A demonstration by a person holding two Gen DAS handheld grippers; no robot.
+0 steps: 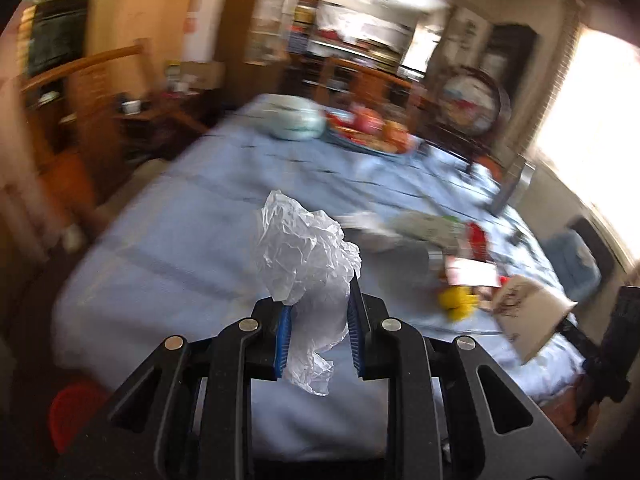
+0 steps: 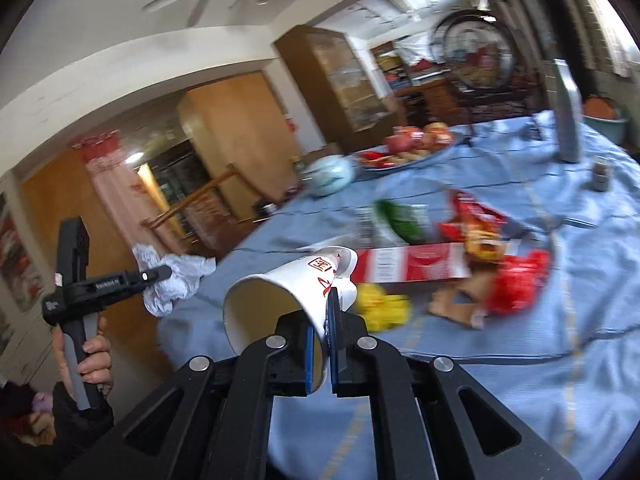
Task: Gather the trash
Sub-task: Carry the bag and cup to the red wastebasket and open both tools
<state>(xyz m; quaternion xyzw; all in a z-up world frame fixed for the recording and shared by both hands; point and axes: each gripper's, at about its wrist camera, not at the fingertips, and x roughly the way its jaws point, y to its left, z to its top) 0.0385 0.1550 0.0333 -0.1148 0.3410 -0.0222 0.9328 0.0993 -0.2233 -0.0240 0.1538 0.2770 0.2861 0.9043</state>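
My left gripper is shut on a crumpled white plastic wad, which sticks out above and below its blue pads, lifted over the blue tablecloth. The right wrist view shows the same gripper at the left in a person's hand, with the wad in its tips. My right gripper is shut on the wall of a white paper cup with red characters, tilted mouth-down to the left. Behind the cup on the table lie a red-and-white box, a yellow wrapper, a red wrapper and a red snack bag.
At the far side of the table stand a plate of fruit and a pale green teapot. A tall silver object stands at the right. A red round thing sits on the floor at the lower left. Wooden furniture surrounds the table.
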